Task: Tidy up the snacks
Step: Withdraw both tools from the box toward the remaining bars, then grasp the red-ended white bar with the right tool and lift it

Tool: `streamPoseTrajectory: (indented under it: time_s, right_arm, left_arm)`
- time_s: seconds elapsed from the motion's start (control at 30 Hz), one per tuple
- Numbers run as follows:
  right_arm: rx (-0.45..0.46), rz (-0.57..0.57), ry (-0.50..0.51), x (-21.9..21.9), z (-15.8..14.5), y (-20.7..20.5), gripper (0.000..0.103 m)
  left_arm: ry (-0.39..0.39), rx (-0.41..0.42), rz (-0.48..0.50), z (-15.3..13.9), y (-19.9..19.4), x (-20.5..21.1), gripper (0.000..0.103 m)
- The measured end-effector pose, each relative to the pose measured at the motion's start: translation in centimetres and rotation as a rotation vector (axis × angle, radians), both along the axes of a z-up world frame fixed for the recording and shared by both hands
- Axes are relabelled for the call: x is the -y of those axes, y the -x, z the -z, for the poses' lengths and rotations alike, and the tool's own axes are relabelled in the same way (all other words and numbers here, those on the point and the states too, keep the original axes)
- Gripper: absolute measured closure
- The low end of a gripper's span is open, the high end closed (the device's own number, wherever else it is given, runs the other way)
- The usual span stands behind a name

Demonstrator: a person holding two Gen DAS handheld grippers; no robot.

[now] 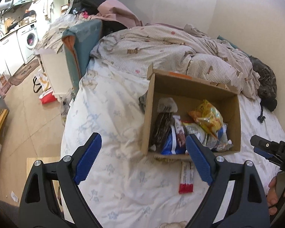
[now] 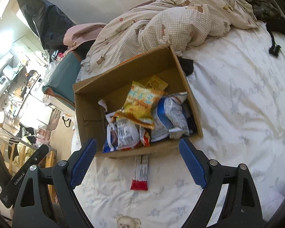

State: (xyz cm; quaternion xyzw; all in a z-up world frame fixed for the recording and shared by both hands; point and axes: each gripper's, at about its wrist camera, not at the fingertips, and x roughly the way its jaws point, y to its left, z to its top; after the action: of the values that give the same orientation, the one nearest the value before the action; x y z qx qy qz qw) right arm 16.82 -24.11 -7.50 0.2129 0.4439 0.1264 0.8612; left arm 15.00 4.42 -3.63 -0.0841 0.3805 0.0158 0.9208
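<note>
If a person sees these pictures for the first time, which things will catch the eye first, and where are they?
First, the open cardboard box on the white bed sheet, full of snack bags, with a yellow bag on top. Next, one red and white packet lying outside on the sheet, against the box's near wall. Both the left gripper and right gripper hang open and empty above it.

Your open cardboard box (image 2: 89, 110) sits on the bed, stuffed with snack bags (image 2: 140, 106); one red-and-white bar (image 2: 140, 172) lies flat just outside it.
</note>
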Motion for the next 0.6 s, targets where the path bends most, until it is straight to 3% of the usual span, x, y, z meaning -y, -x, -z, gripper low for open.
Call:
streamPoseTrajectory:
  time_s: [0.5, 0.6]
  right_arm:
    - [-0.138, 0.043, -0.028, 1.1, 3.3, 1.6, 0.012]
    - [-0.172, 0.068, -0.054, 1.6, 4.1, 1.3, 0.012]
  left_arm:
    - [0.033, -0.087, -0.036, 2.2, 2.1, -0.4, 0.015]
    - [0.071, -0.117, -0.048, 2.8, 1.9, -1.0, 0.015]
